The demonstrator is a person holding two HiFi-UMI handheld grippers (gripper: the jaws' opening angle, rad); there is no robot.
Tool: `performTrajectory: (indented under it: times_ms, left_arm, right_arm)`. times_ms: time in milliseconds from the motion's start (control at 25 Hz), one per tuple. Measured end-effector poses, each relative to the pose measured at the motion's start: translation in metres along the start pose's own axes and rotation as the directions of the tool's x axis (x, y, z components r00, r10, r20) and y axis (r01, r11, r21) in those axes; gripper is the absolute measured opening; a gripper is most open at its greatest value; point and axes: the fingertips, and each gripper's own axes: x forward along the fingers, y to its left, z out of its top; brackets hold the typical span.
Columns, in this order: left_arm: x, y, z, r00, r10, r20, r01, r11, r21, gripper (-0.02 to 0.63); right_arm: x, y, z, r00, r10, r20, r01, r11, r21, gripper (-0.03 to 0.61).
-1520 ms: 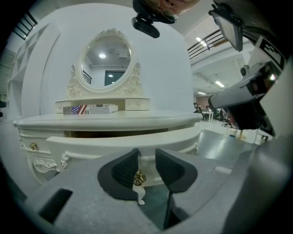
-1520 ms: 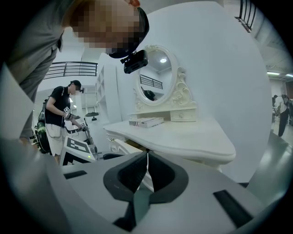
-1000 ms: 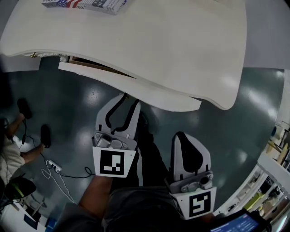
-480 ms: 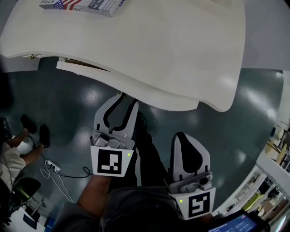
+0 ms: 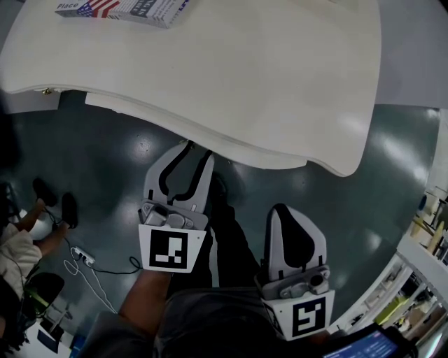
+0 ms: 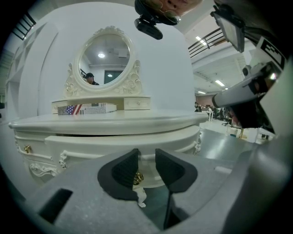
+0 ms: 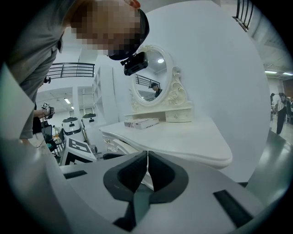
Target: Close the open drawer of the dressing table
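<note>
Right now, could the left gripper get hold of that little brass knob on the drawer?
Probably yes. The jaws of the left gripper stand apart right at the drawer front, and the brass knob shows in their gap, nothing in the way.

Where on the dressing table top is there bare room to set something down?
The tabletop is bare from the box at the back left to its right and front edges. Crowded only below, where the left hand-held gripper is at the drawer.
</note>
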Motion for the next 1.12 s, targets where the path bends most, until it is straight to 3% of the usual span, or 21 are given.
performTrajectory:
  times_ms: [1120]
  left_arm:
    - [0.033,0.011,0.013,1.0,0.007,0.008,-0.007,1.0,0.021,0.13]
  right_arm:
    - [-0.001,-0.021,0.0,0.999,-0.031,0.006,0.031,0.999,0.019,0.015]
